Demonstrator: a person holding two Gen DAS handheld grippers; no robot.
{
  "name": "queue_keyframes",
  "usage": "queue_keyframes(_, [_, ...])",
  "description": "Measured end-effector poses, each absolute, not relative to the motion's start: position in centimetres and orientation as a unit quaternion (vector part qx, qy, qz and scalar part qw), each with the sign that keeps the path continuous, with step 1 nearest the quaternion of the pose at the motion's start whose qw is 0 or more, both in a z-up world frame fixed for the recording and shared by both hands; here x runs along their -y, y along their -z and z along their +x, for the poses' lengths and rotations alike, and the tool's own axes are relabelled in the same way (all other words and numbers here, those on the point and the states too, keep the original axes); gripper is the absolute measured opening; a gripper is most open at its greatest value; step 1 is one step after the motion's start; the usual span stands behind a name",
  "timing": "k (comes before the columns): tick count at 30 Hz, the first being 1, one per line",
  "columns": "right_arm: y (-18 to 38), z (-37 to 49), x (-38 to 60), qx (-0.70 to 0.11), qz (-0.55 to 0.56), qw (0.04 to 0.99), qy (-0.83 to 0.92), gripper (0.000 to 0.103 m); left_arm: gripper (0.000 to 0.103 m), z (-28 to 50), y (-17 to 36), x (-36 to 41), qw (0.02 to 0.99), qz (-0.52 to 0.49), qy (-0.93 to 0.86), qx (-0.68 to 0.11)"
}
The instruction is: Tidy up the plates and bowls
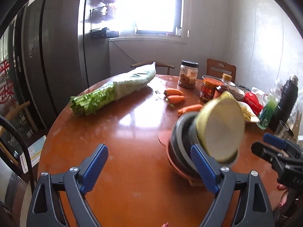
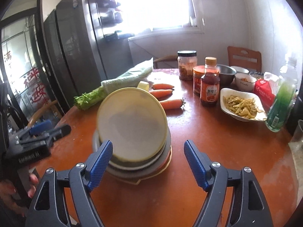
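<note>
A stack of grey and orange dishes (image 1: 180, 151) (image 2: 162, 162) stands on the round wooden table (image 1: 123, 132). A cream bowl (image 1: 221, 126) (image 2: 132, 121) is tilted steeply on top of it, its underside toward both cameras, and it looks blurred. My left gripper (image 1: 148, 147) is open just left of the stack; its right finger crosses in front of the dishes without pinching them. In the right wrist view the left gripper (image 2: 56, 128) lies left of the stack. My right gripper (image 2: 148, 145) is open in front of the stack, with nothing clamped. It appears at the right edge in the left wrist view (image 1: 261, 141).
A bagged celery bundle (image 1: 113, 92), three carrots (image 2: 166, 96), jars (image 2: 186, 64), a sauce bottle (image 2: 210, 83), a dish of yellow strips (image 2: 242, 106), a steel bowl (image 2: 226, 73), small bowls, a green bottle (image 2: 280, 104) and a black flask (image 1: 286, 104) crowd the far and right side. Chairs and a fridge (image 1: 62, 56) stand behind.
</note>
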State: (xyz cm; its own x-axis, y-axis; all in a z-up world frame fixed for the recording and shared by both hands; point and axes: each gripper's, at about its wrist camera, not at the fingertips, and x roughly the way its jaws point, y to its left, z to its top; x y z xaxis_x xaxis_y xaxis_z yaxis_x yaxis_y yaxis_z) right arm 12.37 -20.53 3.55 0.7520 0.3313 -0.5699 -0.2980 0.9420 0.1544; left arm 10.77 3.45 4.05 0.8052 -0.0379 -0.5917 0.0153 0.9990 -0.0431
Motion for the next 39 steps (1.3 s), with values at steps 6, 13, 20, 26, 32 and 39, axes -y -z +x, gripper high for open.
queue_keyframes(6, [-3.0, 8.6, 20.7, -0.301, 0.011, 0.940, -0.161, 0.080, 0.090, 7.8, -2.9, -2.1, 0.948, -0.022, 0.020, -0.318])
queue_keyframes(13, [-2.4, 4.8, 21.2, -0.283, -0.001, 0.949, -0.141, 0.080, 0.091, 4.8, -2.1, -0.4, 0.948, -0.021, 0.021, -0.317])
queue_keyframes(20, [-1.3, 2.2, 21.6, -0.268, 0.009, 0.955, -0.125, 0.082, 0.093, 2.7, -0.7, 0.1, 0.945, -0.025, 0.014, -0.325])
queue_keyframes(26, [-0.1, 0.3, 21.4, -0.276, 0.022, 0.953, -0.121, 0.084, 0.094, 1.0, 0.2, -0.3, 0.945, -0.034, -0.004, -0.325])
queue_keyframes(32, [1.3, 0.1, 21.4, -0.295, 0.037, 0.947, -0.124, 0.084, 0.094, 0.9, 1.5, -0.5, 0.937, -0.041, -0.005, -0.347])
queue_keyframes(39, [2.1, 0.9, 21.9, -0.305, 0.051, 0.943, -0.123, 0.084, 0.094, 1.1, 2.7, 0.1, 0.932, -0.030, -0.007, -0.361])
